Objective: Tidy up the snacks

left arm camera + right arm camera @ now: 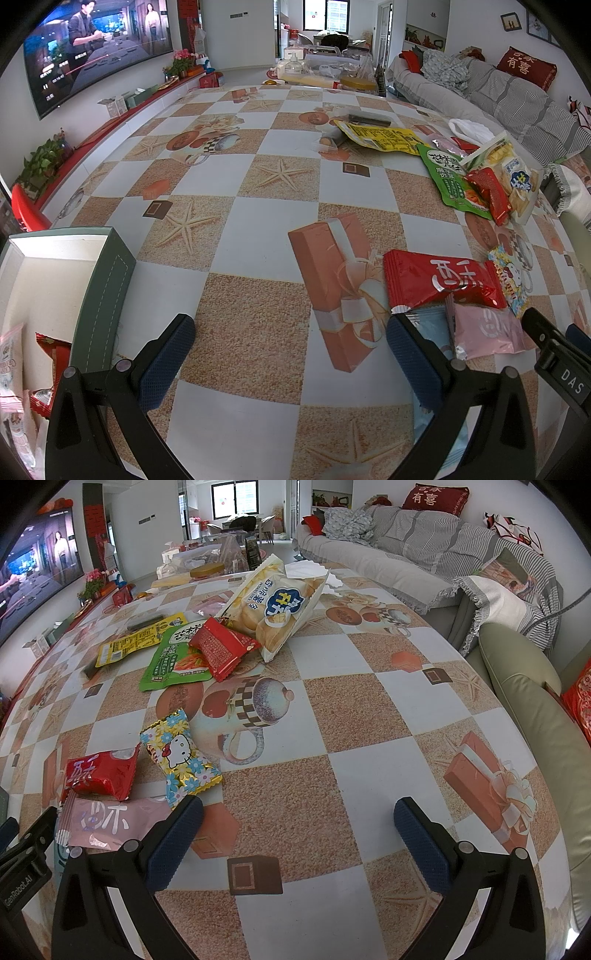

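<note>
Claws both wide apart and empty. Left claw [290, 354] hovers low over the table [258, 229], nothing between its blue pads, which frame bare patterned cloth. Right claw [298, 834] is equally spread over the table [369, 720], gripping nothing.

Green box [99, 302] sits at the table's left edge, just left of the left claw's left finger, top open, white inside. Already in it: a red packet [51, 354] and pale pink packets [11, 369].

Near cluster, between the two claws:
- red snack pack [439, 278] [99, 773] with white characters, lying flat
- pink snack pack [487, 330] [107, 821] just in front of it, overlapping its lower edge; the right claw's left finger sits just beside its right end
- cartoon-cat candy bag [181, 755] [511, 277] just right of the red pack, edges touching
- light blue packet [432, 332] under the left claw's right finger, partly hidden

Far cluster, well apart from both claws:
- big white-and-yellow puff bag [280, 602] [513, 173]
- small red pack [221, 646] [489, 194] resting on the green pouch [170, 661] [448, 177]
- yellow pouch [136, 640] [380, 136] behind the green one

Tip of the right claw's body shows at the left view's right edge, close to the pink pack.
</note>
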